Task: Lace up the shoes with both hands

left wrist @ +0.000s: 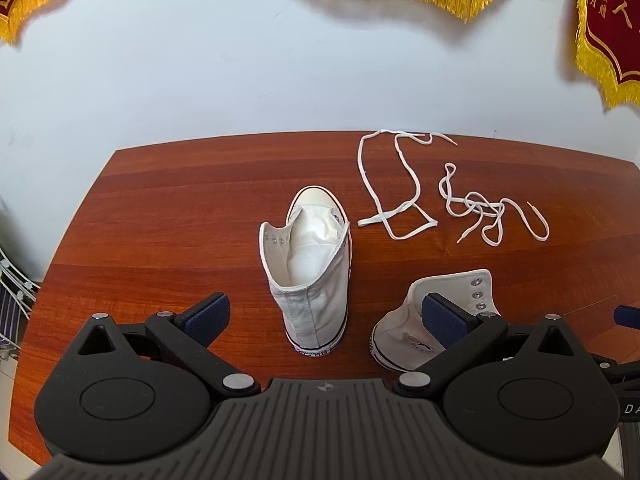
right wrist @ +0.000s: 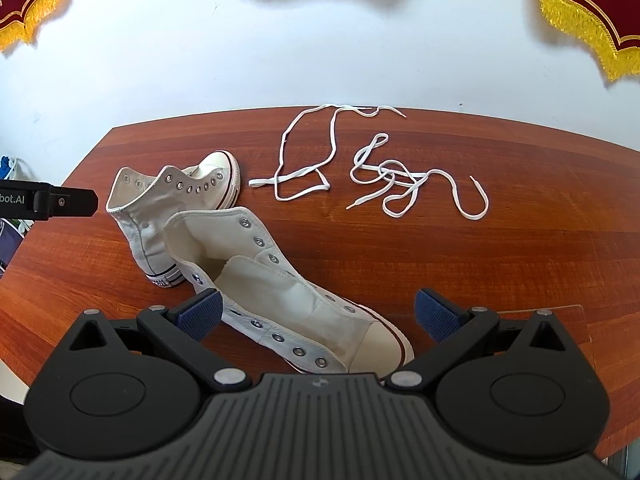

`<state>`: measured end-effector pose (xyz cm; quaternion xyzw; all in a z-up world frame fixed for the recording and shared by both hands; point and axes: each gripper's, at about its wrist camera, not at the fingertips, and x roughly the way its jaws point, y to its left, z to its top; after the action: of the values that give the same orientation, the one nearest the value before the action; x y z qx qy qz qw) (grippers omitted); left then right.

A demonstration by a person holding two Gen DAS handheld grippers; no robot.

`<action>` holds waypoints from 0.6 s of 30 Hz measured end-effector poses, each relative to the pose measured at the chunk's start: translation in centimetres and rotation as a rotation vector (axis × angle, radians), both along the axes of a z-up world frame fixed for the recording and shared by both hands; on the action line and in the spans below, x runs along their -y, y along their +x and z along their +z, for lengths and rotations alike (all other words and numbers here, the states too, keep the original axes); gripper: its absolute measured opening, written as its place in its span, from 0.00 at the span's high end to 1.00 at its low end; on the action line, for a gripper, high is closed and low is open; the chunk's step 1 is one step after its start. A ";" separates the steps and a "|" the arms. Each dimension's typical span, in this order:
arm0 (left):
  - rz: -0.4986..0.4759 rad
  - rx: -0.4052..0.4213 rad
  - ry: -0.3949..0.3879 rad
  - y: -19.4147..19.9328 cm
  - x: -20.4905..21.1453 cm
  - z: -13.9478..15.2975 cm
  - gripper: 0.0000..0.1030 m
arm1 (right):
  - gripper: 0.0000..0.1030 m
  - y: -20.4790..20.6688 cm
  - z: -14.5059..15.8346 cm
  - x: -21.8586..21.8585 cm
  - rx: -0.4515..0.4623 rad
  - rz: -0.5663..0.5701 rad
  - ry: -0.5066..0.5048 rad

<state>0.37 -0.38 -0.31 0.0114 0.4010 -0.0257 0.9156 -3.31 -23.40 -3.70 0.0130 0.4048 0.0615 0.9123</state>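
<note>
On the wooden table (left wrist: 160,208), I see two unlaced white high-top shoes: one upright (left wrist: 308,272), one on its side (right wrist: 288,300). Two loose laces (right wrist: 304,152) (right wrist: 416,184) lie beyond. My left gripper (left wrist: 326,316) and right gripper (right wrist: 318,312) both gape wide, empty.

An office-like room: fringed red award banners (left wrist: 608,28) on a white wall (left wrist: 240,60) above a wooden table (left wrist: 160,220)

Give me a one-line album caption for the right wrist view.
Open right tongs hover over an unlaced white shoe, its partner behind, two loose laces waiting on the wooden table.
</note>
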 end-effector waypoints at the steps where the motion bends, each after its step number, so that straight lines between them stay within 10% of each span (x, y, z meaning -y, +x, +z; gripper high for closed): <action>1: -0.001 0.000 0.001 0.0 0.0 0.0 0.00 | 0.00 0.0 0.0 0.0 -0.001 -0.001 0.000; 18: -0.026 -0.001 0.010 0.0 0.0 -0.2 0.00 | 0.00 -0.2 -0.1 -0.1 -0.014 -0.017 0.004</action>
<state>0.38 -0.34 -0.56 0.0211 0.4012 -0.0358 0.9150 -3.50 -23.27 -3.82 0.0188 0.4110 0.0548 0.9098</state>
